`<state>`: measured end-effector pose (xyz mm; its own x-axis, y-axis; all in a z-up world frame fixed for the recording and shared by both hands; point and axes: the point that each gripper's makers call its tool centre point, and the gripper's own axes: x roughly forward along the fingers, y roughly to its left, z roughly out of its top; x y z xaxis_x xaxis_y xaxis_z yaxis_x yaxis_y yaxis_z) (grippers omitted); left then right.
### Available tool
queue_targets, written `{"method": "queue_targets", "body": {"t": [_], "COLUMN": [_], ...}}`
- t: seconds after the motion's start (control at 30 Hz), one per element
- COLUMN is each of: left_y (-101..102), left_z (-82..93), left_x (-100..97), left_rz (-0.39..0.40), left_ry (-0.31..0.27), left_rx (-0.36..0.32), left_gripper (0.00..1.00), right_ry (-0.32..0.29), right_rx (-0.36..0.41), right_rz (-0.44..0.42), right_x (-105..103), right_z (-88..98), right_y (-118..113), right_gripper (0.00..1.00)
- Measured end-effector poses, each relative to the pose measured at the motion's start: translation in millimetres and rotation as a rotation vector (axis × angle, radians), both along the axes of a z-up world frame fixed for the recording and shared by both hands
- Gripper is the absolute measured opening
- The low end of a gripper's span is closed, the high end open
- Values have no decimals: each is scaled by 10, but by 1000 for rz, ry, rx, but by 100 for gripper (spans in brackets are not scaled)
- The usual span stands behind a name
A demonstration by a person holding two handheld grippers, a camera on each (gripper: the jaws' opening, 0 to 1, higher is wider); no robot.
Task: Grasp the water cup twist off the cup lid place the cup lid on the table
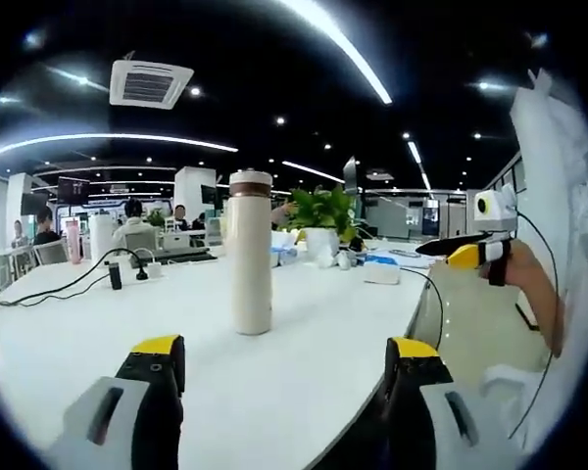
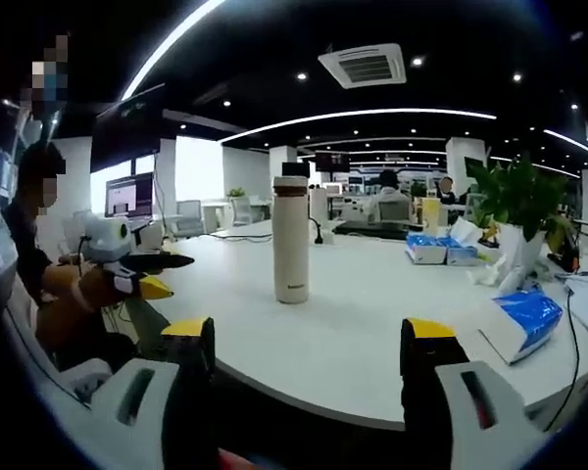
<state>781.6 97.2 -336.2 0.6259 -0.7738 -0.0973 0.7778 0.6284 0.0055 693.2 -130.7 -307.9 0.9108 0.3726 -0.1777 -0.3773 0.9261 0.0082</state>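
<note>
A tall cream water cup (image 1: 251,255) with a brown lid (image 1: 250,182) stands upright on the white table (image 1: 274,382). My left gripper (image 1: 284,367) is open, its yellow-tipped jaws wide apart near the table's edge, well short of the cup. In the right gripper view the same cup (image 2: 291,242) stands with its lid (image 2: 290,183) on, beyond my open right gripper (image 2: 309,343). The right gripper (image 1: 465,253) also appears at the right of the left gripper view, held by a hand. The left gripper (image 2: 147,274) appears at the left of the right gripper view.
A potted plant (image 1: 321,220), a tissue box (image 1: 382,269) and cables with a plug (image 1: 115,274) lie on the table behind the cup. In the right gripper view blue tissue packs (image 2: 521,323) and a plant (image 2: 517,220) sit at right. People sit at desks in the background.
</note>
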Motion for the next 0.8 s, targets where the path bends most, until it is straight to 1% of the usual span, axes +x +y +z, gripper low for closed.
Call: {"method": "queue_targets", "body": {"t": [0.1, 0.17, 0.27, 0.43, 0.5, 0.57, 0.63, 0.7, 0.8], "left_y": [-10, -21, -52, -144, -178, -185, -205, -212, -228], "left_z": [-28, -59, -54, -43, -35, -36, -70, -95, -135], "left_x": [39, 69, 110, 165, 195, 210, 239, 270, 317], "left_rz": [-5, -3, -8, -28, -34, -37, -46, -47, -50], "left_ry": [17, 26, 18, 18, -10, -11, 16, 19, 17], "left_rx": [-7, 10, 17, 2, 9, 8, -2, -4, -2], "left_gripper": [82, 81, 81, 81, 81, 81, 81, 81, 81], "right_ry": [2, 5, 3, 6, 7, 0, 5, 6, 1], "right_rx": [-7, 0, -2, 3, -9, -19, -9, -4, -22], "right_rz": [-12, -6, -7, -3, -6, -11, -5, -2, -7], "right_x": [3, -9, 1, -1, 6, 8, 0, 0, -3], "right_z": [-16, -14, -12, -9, -4, 12, 21, 22, 16], "right_y": [-18, -10, -21, -8, -24, -32, -21, -13, -24], "right_gripper": [78, 78, 78, 78, 78, 78, 78, 78, 78]}}
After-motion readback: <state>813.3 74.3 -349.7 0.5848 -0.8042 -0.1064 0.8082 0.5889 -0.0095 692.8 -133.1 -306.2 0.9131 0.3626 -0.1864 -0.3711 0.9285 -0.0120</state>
